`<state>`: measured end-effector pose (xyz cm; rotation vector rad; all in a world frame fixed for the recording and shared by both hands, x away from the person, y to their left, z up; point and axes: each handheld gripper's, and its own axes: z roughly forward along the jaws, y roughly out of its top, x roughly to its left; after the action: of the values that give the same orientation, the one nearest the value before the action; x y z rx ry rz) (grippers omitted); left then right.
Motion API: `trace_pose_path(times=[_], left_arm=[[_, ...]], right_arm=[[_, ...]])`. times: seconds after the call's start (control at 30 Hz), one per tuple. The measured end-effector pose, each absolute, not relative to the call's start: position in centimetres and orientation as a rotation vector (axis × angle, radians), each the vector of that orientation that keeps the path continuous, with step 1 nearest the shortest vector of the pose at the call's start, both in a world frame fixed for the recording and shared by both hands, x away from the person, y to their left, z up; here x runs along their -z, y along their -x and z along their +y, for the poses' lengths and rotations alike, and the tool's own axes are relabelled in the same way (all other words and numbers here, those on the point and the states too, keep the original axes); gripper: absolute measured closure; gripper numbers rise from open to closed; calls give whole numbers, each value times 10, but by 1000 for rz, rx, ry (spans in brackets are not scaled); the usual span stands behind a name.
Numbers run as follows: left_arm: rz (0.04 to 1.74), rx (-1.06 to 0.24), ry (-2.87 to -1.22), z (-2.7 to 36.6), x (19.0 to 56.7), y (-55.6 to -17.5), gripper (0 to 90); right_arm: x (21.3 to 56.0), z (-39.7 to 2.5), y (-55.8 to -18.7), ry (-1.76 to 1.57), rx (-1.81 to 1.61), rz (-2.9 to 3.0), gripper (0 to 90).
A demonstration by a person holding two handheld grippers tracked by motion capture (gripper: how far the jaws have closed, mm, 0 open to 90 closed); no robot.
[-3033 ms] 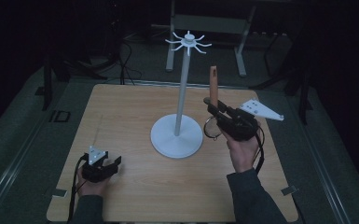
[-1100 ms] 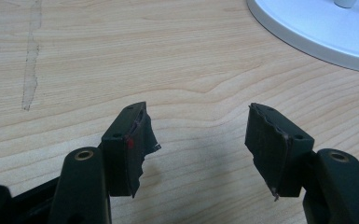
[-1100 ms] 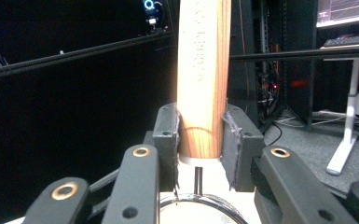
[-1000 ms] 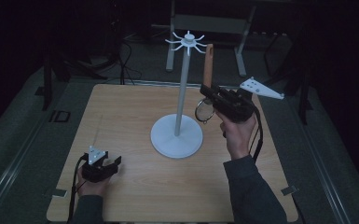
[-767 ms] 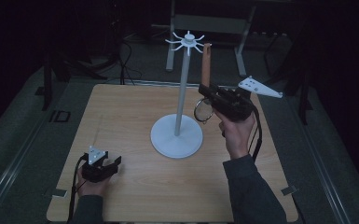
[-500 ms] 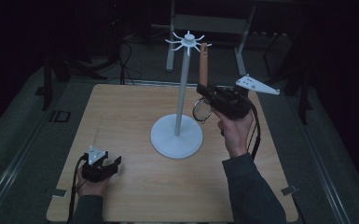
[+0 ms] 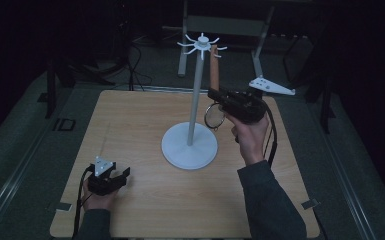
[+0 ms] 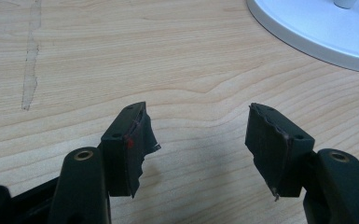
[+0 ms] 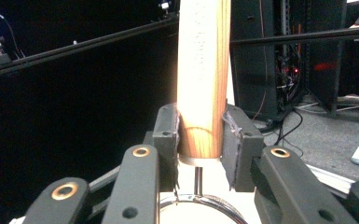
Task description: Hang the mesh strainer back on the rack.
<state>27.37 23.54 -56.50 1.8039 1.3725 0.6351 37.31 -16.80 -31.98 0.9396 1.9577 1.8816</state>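
Right gripper (image 7: 217, 100) clamps wooden handle (image 9: 203, 70) beside the white stand (image 7: 190, 145).
Left gripper (image 8: 196, 140), jaws apart and empty, rests on the table (image 7: 135, 120), well apart from the stand.

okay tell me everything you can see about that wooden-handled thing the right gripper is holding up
The utensil has a pale wooden handle, round and smooth with visible grain, joined by a thin metal stem to a round metal ring below. It hangs upright, handle up, ring down. The right gripper clamps the handle's lower end between both pads. Its top reaches up beside the white stand's hooks; whether it touches one is unclear.
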Motion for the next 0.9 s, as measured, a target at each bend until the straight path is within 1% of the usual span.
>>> trace_pose_path(times=[0.13,0.17,0.23,0.27,0.33,0.37,0.5,0.9], left_arm=[[1372,-634,-1804,235,565,-274,396],[1372,-634,-1804,235,565,-274,396],[1372,-633,-1804,235,565,-274,396],[1372,-633,-1804,235,565,-274,396],[1372,-633,-1804,236,565,-274,395],[1373,-633,-1804,236,565,-274,395],[1373,-635,-1805,235,565,-274,396],[1373,-633,-1808,235,565,-274,396]], right_arm=[[321,-167,-374,-943,-1866,1967,683],[322,-167,-374,-969,-1857,1951,614],[323,-170,-374,-983,-1856,1932,562],[323,-170,-374,-983,-1856,1932,562],[324,-175,-372,-996,-1854,1908,516],[324,-175,-372,-996,-1854,1908,516],[325,-182,-367,-996,-1805,1885,456],[332,-191,-362,-997,-1631,1918,417]])
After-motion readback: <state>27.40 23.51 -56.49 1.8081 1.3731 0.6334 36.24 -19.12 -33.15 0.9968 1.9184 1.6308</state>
